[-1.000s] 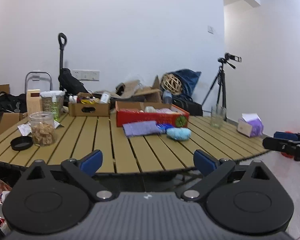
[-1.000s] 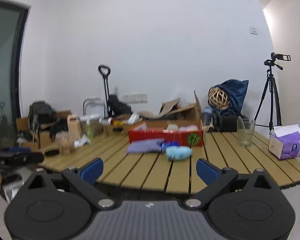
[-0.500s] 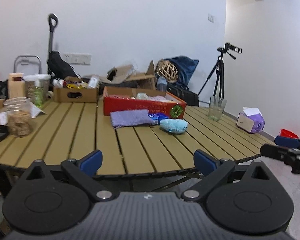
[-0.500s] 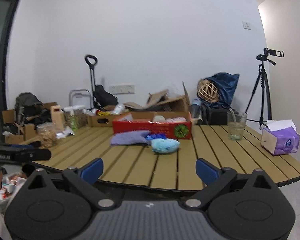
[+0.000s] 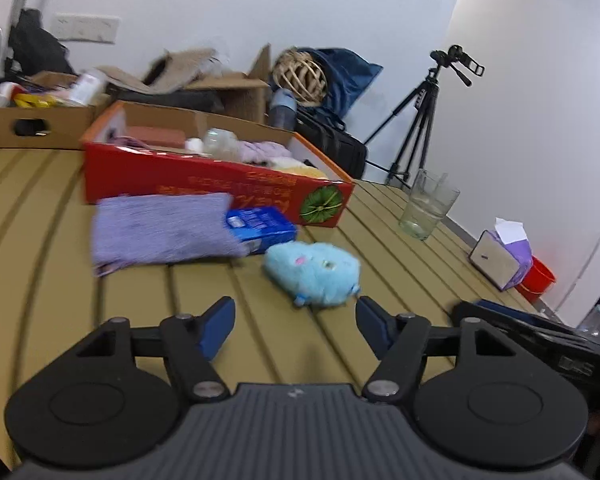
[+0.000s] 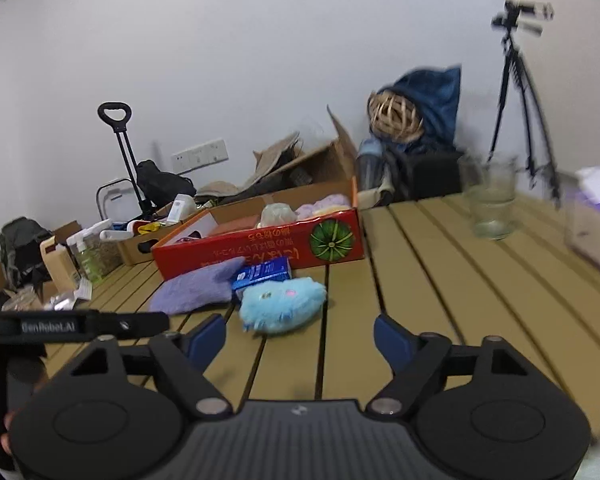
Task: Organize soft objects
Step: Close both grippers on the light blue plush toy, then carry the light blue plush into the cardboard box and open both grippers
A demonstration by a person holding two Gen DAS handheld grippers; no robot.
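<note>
As both claws near the blue plush (image 5: 314,274), jaws narrowing, empty

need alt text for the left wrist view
The left tool, jaws open and just narrowing with nothing between them, hangs over a slatted wooden table just short of a fluffy blue plush toy. Behind it lie a purple cloth, a blue packet and a red cardboard box.
</note>
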